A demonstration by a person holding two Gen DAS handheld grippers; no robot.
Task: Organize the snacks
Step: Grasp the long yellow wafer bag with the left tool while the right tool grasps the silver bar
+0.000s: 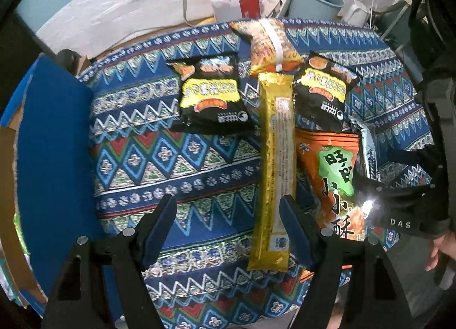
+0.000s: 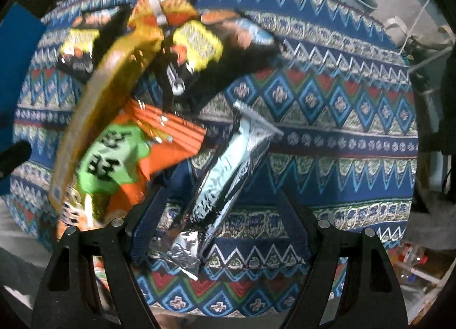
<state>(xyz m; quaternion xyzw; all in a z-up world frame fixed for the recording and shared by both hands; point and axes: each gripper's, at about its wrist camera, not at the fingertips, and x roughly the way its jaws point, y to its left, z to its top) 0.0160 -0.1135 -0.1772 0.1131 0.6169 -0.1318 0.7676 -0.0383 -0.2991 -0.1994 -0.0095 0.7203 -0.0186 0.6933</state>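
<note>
Orange bag [image 1: 330,163] crowds gold stick pack [image 1: 278,158] and silver packet [image 2: 222,175].

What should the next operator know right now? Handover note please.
Left gripper: open, holding nothing, above the cloth beside the long gold packet.
Right gripper: open, around the silver-blue packet, not yet closed.
Snacks all on the patterned tablecloth: two black-yellow bags, orange bag, orange-yellow bag at the far edge.
Done: nothing visibly sorted. Left: all of them.
</note>
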